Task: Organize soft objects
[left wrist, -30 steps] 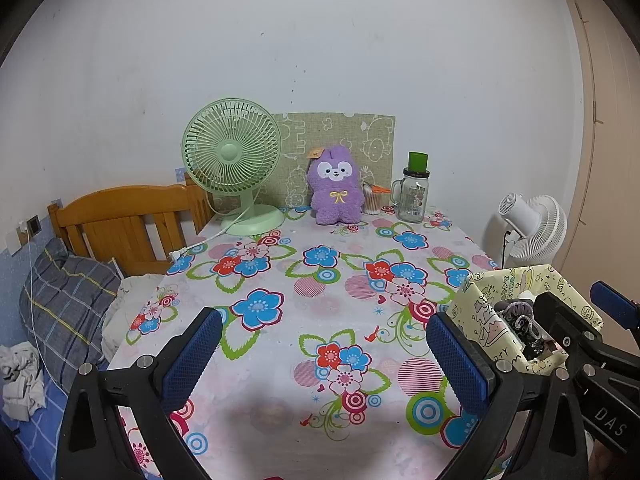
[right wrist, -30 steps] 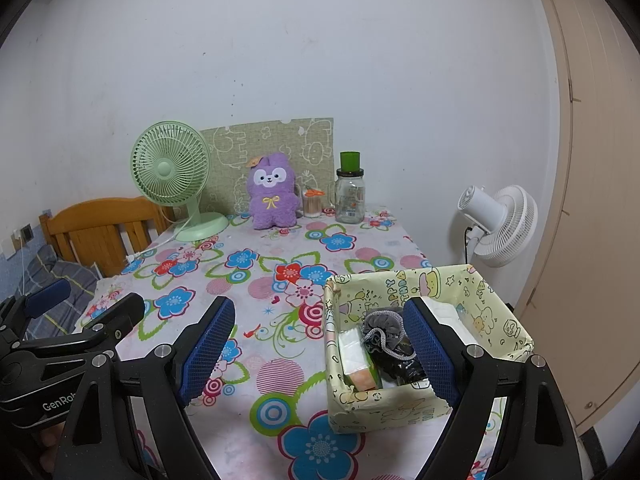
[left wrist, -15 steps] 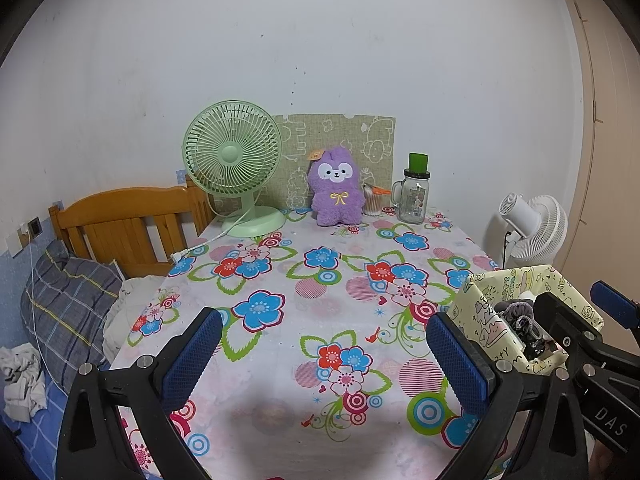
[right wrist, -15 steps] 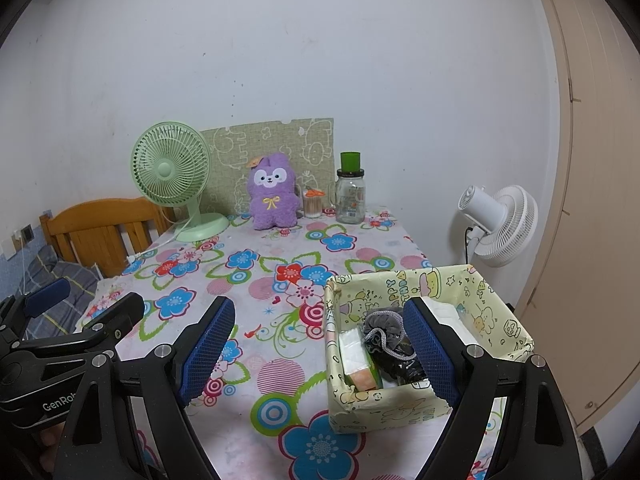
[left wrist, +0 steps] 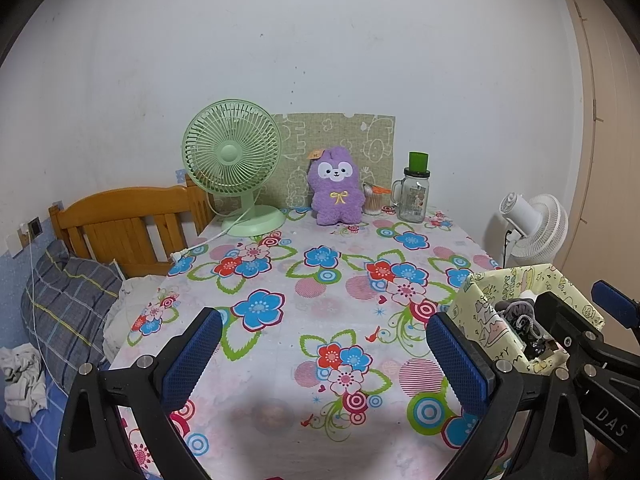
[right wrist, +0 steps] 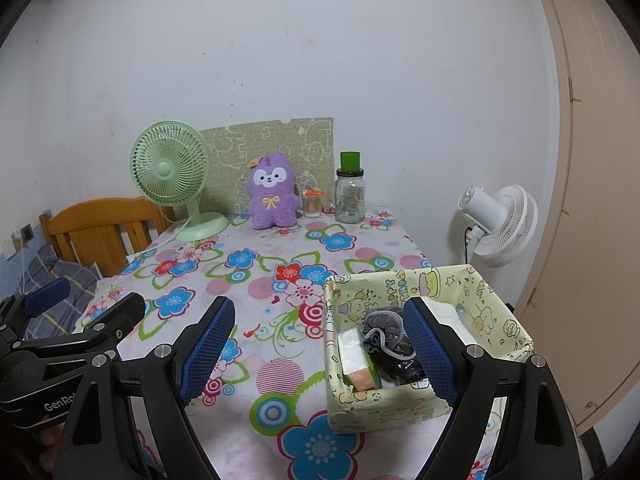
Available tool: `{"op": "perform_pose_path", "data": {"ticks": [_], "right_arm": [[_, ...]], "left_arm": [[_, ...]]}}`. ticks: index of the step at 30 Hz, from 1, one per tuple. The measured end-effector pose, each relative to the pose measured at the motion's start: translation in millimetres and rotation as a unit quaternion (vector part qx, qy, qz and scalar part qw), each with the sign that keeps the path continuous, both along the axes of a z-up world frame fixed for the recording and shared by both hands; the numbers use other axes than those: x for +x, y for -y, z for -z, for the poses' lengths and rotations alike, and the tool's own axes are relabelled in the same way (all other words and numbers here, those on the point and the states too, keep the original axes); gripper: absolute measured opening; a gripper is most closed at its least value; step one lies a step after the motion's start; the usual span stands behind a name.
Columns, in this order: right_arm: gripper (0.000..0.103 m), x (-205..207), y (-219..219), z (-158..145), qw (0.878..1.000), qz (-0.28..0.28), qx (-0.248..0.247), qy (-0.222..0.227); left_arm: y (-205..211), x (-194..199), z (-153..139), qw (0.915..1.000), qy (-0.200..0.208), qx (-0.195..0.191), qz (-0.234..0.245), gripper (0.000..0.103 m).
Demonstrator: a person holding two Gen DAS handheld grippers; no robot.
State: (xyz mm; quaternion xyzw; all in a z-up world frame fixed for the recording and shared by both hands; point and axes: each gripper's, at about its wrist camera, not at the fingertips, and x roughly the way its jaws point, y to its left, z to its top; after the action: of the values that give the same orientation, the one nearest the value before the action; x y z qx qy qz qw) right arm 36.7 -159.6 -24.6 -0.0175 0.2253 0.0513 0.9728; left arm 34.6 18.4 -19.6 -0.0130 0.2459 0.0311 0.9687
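A purple plush toy [left wrist: 337,189] [right wrist: 273,192] sits upright at the far end of the flowered table [left wrist: 320,288], against a green patterned mat. A pale yellow cartoon-print box [right wrist: 424,336] [left wrist: 492,320] stands at the table's near right and holds a grey drawstring pouch [right wrist: 384,330], a tissue pack [right wrist: 354,360] and a black item. My left gripper [left wrist: 324,344] hovers open over the near table with nothing between its fingers. My right gripper [right wrist: 320,336] is open too, its right finger in front of the box, touching nothing.
A green desk fan [left wrist: 234,164] with a white cord stands at the far left; a glass jar with a green lid [left wrist: 414,192] and a toothpick holder [left wrist: 374,200] stand at the far right. A white floor fan [left wrist: 534,228] is right of the table, a wooden bedstead [left wrist: 120,228] left.
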Motion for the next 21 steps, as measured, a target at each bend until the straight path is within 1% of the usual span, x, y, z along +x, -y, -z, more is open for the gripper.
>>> {"op": "perform_pose_path", "data": {"ticks": [21], "right_arm": [[0.088, 2.8, 0.6, 2.6, 1.000, 0.000, -0.002, -0.005]], "left_arm": [[0.8, 1.4, 3.8, 1.0000, -0.007, 0.004, 0.004, 0.103]]}}
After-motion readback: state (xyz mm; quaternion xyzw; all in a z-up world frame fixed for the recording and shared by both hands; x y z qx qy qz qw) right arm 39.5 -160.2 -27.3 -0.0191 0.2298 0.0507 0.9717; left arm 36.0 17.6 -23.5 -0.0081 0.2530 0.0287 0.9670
